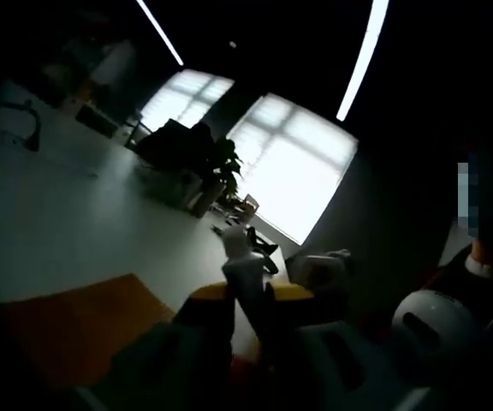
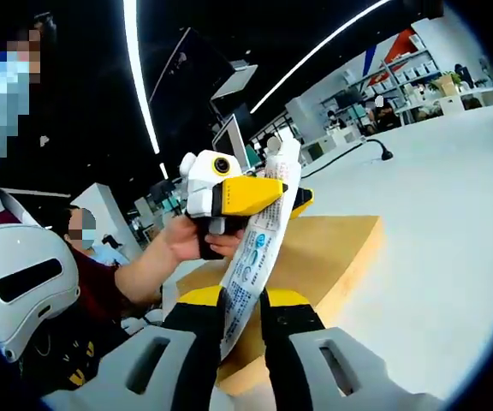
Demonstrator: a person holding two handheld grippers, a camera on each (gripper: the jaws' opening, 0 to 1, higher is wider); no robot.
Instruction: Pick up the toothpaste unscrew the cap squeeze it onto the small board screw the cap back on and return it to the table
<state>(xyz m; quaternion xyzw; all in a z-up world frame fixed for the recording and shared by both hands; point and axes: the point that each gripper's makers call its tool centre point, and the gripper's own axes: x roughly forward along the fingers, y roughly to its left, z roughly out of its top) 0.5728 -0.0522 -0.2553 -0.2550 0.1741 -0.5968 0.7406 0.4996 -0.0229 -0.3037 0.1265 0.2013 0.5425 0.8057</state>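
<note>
Toothpaste is off the table and held in the air between my two grippers, so the pick-up is done. In the right gripper view my right gripper has its jaws closed on the flat lower end of the tube, and the tube rises from there toward the other tool. The left gripper, held in a hand, comes in from the left of that view with its yellow jaws closed around the tube's neck end. In the left gripper view the same grip shows from the other side: the white neck of the tube stands up between the jaws of that gripper. The light there is poor, and I cannot tell whether the cap is on, loosened or off.

I judge I am at the unscrewing step. Squeezing, recapping and setting the tube down all appear to be left.

Further right, the small board lies on the white table, just behind the tube. Its upper face looks bare, with no paste on it that I can make out. I see no other container tied to the task.
</note>
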